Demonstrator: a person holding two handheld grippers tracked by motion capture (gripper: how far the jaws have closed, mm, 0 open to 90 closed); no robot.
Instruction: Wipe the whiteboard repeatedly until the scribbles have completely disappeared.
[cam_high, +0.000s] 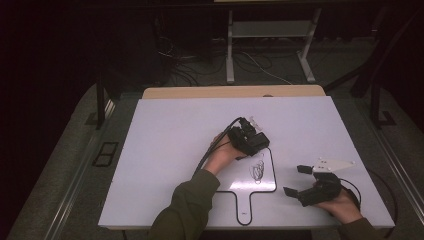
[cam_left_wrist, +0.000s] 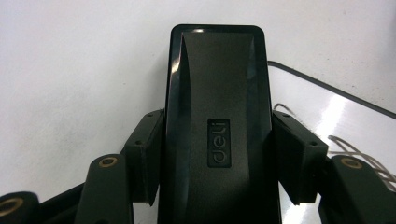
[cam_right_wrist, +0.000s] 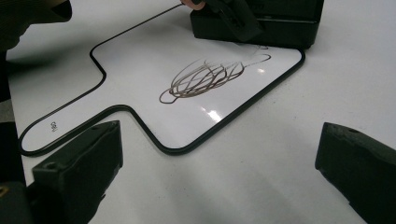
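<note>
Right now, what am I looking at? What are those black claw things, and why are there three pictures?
A person sits at a white table holding a squeeze tool in each hand. One camera looks down from above; one rides on each tool, looking along its black jaws. On the table lies a small paddle-shaped whiteboard with a dark scribble on it. The left claw is shut on a black eraser, resting at the board's far edge, close to the scribble. The right claw is open, holds nothing, and waits beside the board.
</note>
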